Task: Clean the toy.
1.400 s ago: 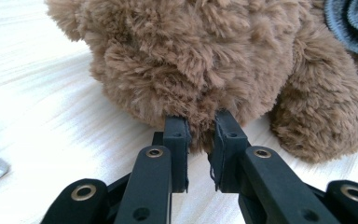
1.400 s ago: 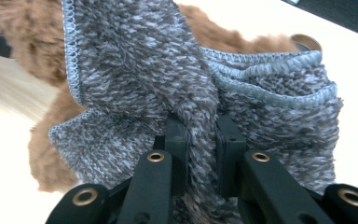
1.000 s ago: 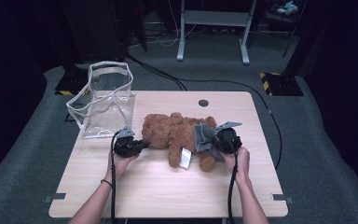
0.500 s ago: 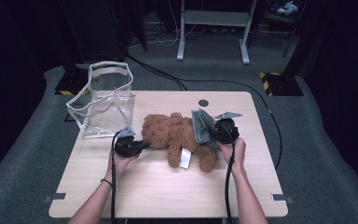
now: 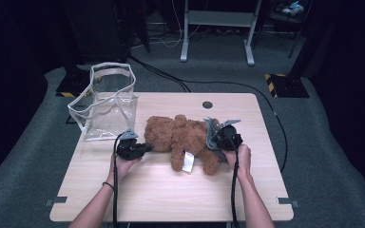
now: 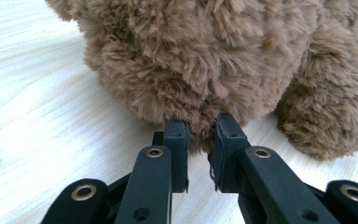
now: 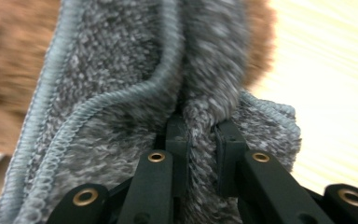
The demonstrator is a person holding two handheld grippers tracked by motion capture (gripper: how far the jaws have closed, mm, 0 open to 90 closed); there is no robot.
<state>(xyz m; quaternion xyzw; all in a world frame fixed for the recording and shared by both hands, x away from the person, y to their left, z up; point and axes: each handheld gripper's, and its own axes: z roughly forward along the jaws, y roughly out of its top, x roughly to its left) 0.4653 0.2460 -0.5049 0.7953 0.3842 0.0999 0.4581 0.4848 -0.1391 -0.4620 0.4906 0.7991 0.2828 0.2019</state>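
I've got the left gripper (image 5: 145, 148) pinched on a tuft of fur at the head end of the brown teddy bear (image 5: 183, 137); in the left gripper view the jaws sit narrow with plush squeezed between the pads (image 6: 177, 140). Right gripper (image 5: 214, 140) has a fold of the grey cloth (image 5: 212, 133) clamped, jaws narrow, pile bunched between the pads (image 7: 177, 135). The cloth stands up against the bear's leg end, stitched edge visible in the right gripper view, brown fur behind it. Bear lies on its side across the middle of the table (image 5: 171, 199), head toward the left edge, legs toward the right edge, white tag (image 5: 187, 161) hanging toward the near edge. Clear plastic bag (image 5: 107, 102) stands upright at the far left corner, mouth open, apart from the bear. Small dark round spot (image 5: 207, 104) near the far edge.
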